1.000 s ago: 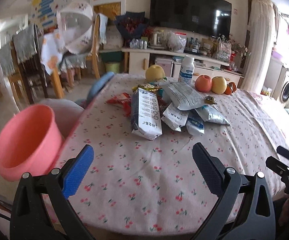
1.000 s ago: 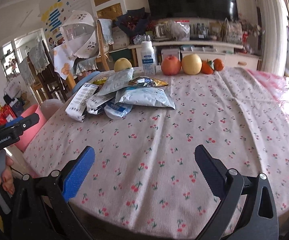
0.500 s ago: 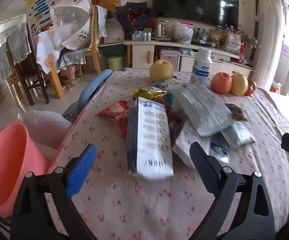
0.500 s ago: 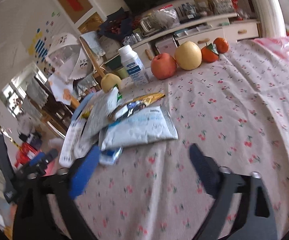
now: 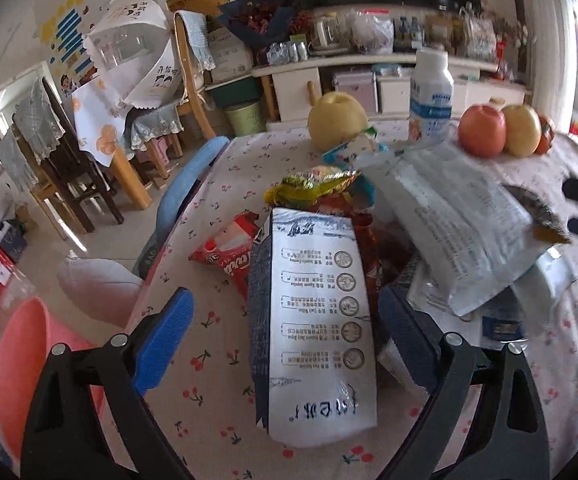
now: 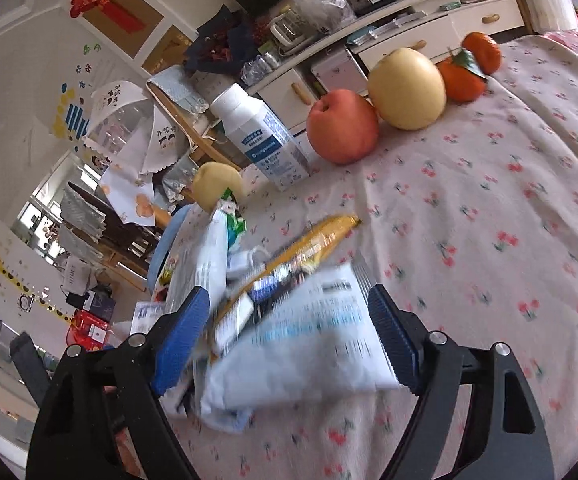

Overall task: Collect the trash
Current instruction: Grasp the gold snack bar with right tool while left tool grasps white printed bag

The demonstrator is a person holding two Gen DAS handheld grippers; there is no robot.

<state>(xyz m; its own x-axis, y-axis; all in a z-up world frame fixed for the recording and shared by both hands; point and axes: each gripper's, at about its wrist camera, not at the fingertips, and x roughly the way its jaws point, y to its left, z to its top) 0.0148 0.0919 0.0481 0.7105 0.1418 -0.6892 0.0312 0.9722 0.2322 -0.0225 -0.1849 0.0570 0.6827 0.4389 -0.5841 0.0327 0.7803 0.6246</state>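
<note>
Your left gripper (image 5: 285, 334) straddles the blue-and-white carton (image 5: 313, 320) lying at the near edge of the wrapper pile on the table (image 5: 217, 412). Its jaws are released: the left pad stands clear of the carton, the right pad sits just beside it. Your right gripper (image 6: 289, 334) straddles the white pouch (image 6: 309, 340) at the right side of the pile. Its jaws are spread; whether the pads touch the pouch cannot be told. A pink bin (image 5: 29, 364) stands left of the table.
</note>
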